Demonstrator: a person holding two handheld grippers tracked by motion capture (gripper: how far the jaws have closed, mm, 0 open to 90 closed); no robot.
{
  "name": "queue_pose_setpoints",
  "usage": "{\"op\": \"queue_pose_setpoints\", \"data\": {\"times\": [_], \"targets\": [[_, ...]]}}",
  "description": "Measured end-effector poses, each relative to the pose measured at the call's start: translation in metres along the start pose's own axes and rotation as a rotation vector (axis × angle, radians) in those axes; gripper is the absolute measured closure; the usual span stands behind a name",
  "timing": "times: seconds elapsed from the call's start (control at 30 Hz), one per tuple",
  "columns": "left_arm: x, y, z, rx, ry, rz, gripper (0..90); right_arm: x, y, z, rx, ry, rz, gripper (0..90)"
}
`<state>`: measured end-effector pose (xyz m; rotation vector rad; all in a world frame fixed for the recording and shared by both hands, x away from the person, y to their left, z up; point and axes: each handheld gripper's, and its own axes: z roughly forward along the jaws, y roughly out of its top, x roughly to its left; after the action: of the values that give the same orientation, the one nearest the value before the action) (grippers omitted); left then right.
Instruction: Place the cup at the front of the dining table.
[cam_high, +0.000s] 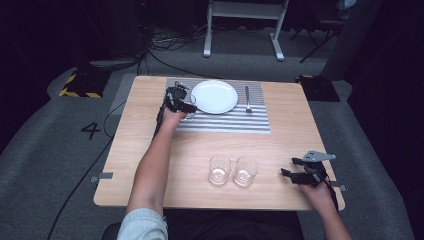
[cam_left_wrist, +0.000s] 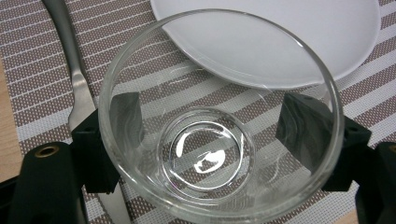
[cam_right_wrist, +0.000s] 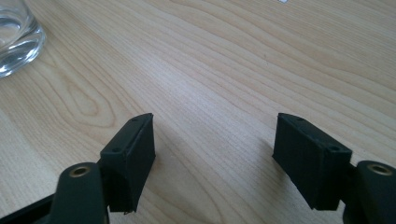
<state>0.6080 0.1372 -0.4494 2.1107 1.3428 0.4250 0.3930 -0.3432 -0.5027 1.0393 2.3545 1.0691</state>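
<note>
My left gripper (cam_high: 181, 104) is shut on a clear empty glass (cam_left_wrist: 219, 116). It holds the glass over the striped placemat (cam_high: 235, 120), just left of the white plate (cam_high: 214, 96). In the left gripper view both black pads (cam_left_wrist: 126, 114) press the glass's sides, and the plate (cam_left_wrist: 289, 37) lies beyond its rim. A metal utensil (cam_left_wrist: 70, 60) lies on the mat beside the glass. My right gripper (cam_high: 289, 166) stands open above bare wood near the table's front right. In the right gripper view its jaws (cam_right_wrist: 215, 135) are wide apart with nothing between them.
Two more clear glasses (cam_high: 219, 170) (cam_high: 245, 171) stand side by side near the front edge, left of the right gripper; one (cam_right_wrist: 16, 37) shows at the right gripper view's corner. A fork (cam_high: 247, 98) lies right of the plate. Bare wooden table (cam_high: 140, 135) surrounds the mat.
</note>
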Motion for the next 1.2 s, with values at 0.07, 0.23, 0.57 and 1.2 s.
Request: {"op": "queue_pose_setpoints", "data": {"times": [0.07,0.23,0.57,1.2], "targets": [[0.001,0.000,0.000,0.002,-0.002,0.024,20.0,0.000,0.000,0.000,0.000,0.000,0.000,29.7],[-0.001,-0.004,-0.001,0.000,0.003,0.016,20.0,0.000,0.000,0.000,0.000,0.000,0.001,29.7],[-0.003,-0.004,-0.004,0.023,0.016,0.036,19.2,0.000,0.000,0.000,0.000,0.001,0.001,29.7],[-0.005,-0.005,-0.049,-0.113,-0.001,0.008,17.5,0.000,0.000,0.000,0.000,0.003,0.001,29.7]]}}
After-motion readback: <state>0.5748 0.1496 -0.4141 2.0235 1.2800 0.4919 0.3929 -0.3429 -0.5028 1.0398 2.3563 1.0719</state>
